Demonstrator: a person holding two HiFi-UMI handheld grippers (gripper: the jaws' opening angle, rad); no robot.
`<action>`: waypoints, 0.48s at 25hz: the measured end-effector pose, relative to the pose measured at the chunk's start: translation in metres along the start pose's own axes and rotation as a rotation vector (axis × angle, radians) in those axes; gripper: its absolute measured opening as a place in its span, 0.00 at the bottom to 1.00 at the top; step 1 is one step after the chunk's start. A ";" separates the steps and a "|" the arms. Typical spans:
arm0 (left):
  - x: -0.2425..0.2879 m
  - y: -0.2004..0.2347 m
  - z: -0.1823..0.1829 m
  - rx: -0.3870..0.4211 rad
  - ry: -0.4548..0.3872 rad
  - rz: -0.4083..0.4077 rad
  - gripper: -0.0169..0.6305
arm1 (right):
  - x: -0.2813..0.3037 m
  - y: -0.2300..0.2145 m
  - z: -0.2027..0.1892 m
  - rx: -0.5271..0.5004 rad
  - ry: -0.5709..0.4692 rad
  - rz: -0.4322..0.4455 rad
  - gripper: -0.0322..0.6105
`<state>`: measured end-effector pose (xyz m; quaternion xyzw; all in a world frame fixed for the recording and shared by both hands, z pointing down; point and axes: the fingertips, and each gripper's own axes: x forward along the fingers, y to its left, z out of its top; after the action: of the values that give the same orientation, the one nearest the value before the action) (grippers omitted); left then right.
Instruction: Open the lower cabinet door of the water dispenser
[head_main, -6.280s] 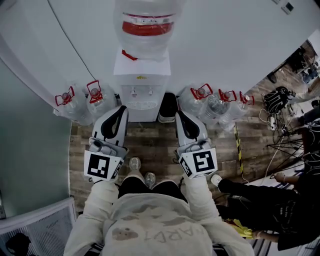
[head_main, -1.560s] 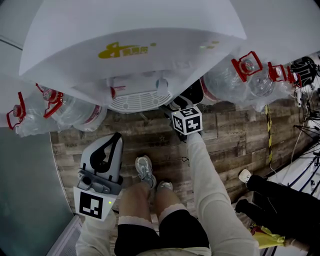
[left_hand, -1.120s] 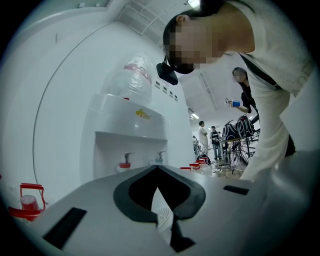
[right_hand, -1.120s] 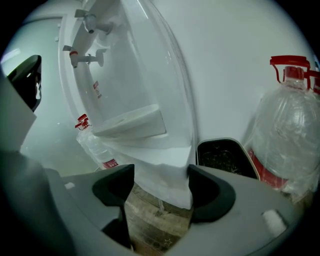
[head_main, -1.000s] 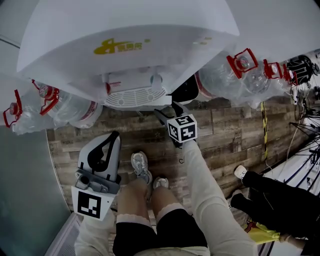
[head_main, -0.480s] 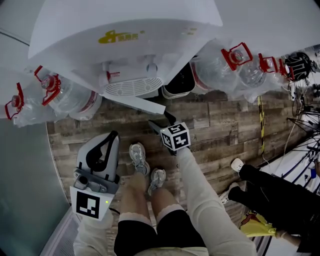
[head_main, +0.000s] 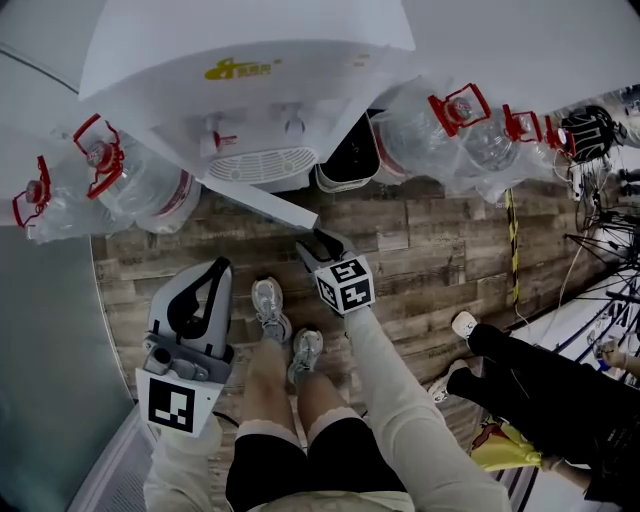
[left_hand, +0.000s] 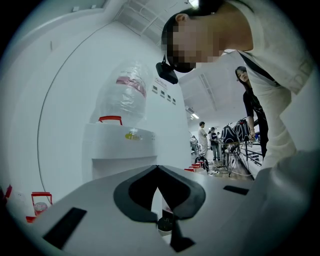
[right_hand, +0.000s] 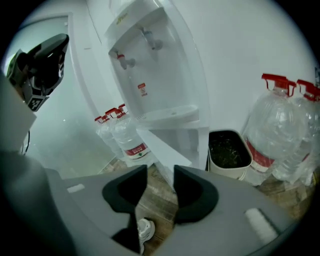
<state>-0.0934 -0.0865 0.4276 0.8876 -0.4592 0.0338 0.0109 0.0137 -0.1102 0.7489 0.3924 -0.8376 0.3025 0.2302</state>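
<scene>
Already the lower cabinet door (head_main: 265, 198) of the water dispenser (head_main: 250, 60) stands swung out from the cabinet front; from the head view it shows as a white panel slanting from under the drip tray (head_main: 262, 165) out over the plank floor (head_main: 440, 260), its free edge toward the person.

The right gripper (head_main: 318, 240) points down and forward at that free edge, its marker cube (head_main: 345, 285) turned up to the camera; its jaws have just been closing, yet they stand apart. In the right gripper view the door's (right_hand: 165, 147) near corner runs down into the gap at the tips of the right gripper (right_hand: 160, 172) – close to the right-hand jaw – with bare floor showing in the rest of the gap; neither pad is seen pressing on the panel, so the grip is loose, not clamped.

The left gripper (head_main: 215, 268) is held off to the left, well apart from the door; in its own view the tips of the left gripper (left_hand: 157, 167) meet with nothing between them, and beyond them rises the dispenser with its upturned bottle (left_hand: 125, 95).

Water bottles (head_main: 140, 190) with red handles crowd both sides of the dispenser; a dark-lined bin (head_main: 350, 160) sits just beside its right flank; the person's shoes (head_main: 268, 305) rest between the two grippers, and a person in black (head_main: 540, 390) is at the lower right.
</scene>
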 end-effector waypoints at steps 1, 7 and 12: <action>-0.001 -0.001 0.004 0.002 -0.003 0.002 0.03 | -0.009 0.000 0.008 -0.014 -0.022 -0.019 0.23; -0.002 -0.012 0.037 0.011 -0.014 0.002 0.03 | -0.060 0.012 0.057 -0.048 -0.142 -0.046 0.06; -0.006 -0.017 0.066 0.011 -0.023 0.014 0.03 | -0.108 0.032 0.098 -0.080 -0.222 -0.041 0.06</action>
<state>-0.0799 -0.0754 0.3611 0.8848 -0.4652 0.0264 0.0004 0.0372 -0.1055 0.6015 0.4310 -0.8612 0.2186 0.1575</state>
